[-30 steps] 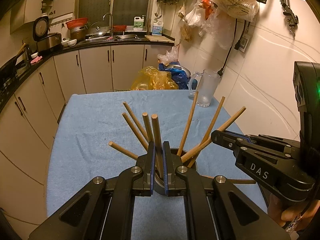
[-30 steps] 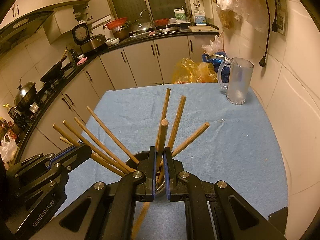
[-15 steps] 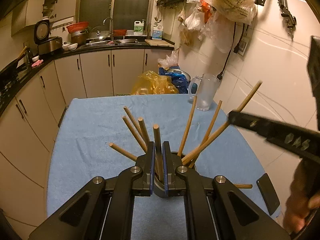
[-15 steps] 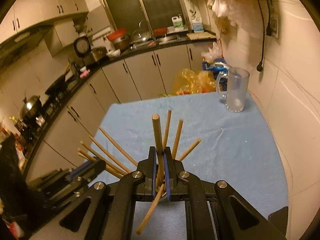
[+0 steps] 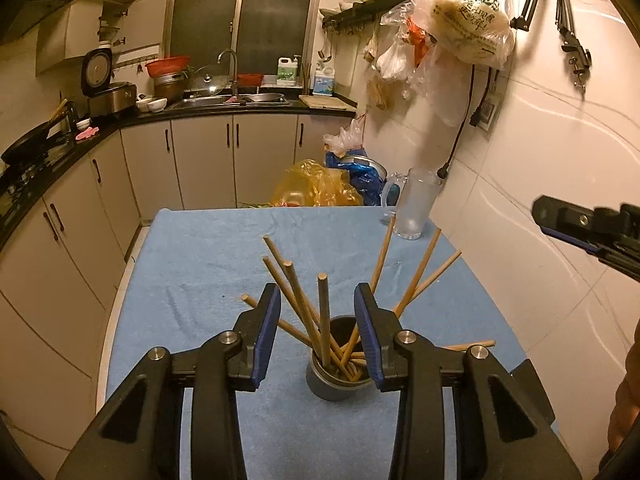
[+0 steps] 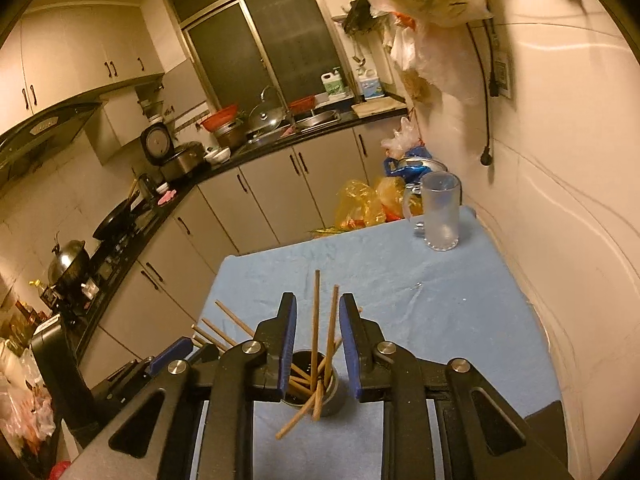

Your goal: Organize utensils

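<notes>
A dark round holder cup (image 5: 334, 384) stands on the blue cloth and holds several wooden chopsticks (image 5: 323, 320) fanned outward. My left gripper (image 5: 318, 332) is open, its jaws either side of the cup's top, holding nothing. My right gripper (image 6: 318, 344) is open above the same cup (image 6: 326, 400), raised, with chopsticks (image 6: 316, 312) standing between its jaws untouched. One chopstick (image 6: 298, 418) leans over the cup's near rim. The right gripper also shows at the right edge of the left wrist view (image 5: 592, 232).
A frosted glass mug (image 5: 414, 208) stands at the table's far right corner (image 6: 440, 212). The blue-covered table (image 5: 208, 264) sits against a tiled wall on the right. Plastic bags (image 5: 320, 188) lie beyond its far edge. Kitchen counters run along the back and left.
Both grippers have opened and let go of their chopsticks, which now stand in the cup. The right gripper has lifted up and away to the right.
</notes>
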`<state>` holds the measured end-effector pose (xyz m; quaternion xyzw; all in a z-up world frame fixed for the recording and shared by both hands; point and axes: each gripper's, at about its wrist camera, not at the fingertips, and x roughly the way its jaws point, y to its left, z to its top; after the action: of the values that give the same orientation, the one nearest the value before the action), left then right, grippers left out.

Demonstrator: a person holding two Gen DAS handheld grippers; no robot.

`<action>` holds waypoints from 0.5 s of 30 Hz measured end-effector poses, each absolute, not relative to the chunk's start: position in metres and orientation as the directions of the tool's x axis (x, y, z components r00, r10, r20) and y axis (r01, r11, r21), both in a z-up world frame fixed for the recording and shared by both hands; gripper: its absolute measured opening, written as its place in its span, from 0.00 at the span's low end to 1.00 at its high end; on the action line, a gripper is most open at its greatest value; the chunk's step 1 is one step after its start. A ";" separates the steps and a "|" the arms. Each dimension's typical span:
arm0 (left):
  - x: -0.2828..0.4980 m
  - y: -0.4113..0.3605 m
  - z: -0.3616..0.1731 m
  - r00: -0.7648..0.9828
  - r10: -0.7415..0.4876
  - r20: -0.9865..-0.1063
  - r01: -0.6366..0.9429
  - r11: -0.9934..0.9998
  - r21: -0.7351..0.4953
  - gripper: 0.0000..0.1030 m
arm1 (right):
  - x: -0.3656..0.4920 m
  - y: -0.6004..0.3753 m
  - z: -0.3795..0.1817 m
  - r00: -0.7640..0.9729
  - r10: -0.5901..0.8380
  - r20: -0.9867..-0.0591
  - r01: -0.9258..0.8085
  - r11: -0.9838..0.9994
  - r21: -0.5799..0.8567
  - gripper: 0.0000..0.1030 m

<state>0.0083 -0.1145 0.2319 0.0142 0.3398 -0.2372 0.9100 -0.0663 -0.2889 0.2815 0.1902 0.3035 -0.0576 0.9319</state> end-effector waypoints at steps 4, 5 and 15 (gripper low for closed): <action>0.001 -0.103 0.240 0.670 -0.423 -0.610 0.424 0.893 -0.153 0.41 | -0.082 -0.292 0.286 0.813 -0.007 -0.583 0.242 0.914 0.326 0.30; -0.001 -0.099 0.244 0.675 -0.421 -0.606 0.419 0.895 -0.154 0.42 | -0.087 -0.292 0.287 0.814 -0.013 -0.581 0.246 0.913 0.324 0.31; -0.056 -0.062 0.273 0.795 -0.300 -0.527 0.333 0.942 -0.034 0.86 | -0.138 -0.291 0.282 0.801 -0.083 -0.593 0.287 0.923 0.258 0.64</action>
<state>-0.0557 -0.0624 0.2734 0.0302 0.2732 -0.1670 0.9469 -0.1385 -0.2906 0.2823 0.1700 0.2993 -0.0991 0.9336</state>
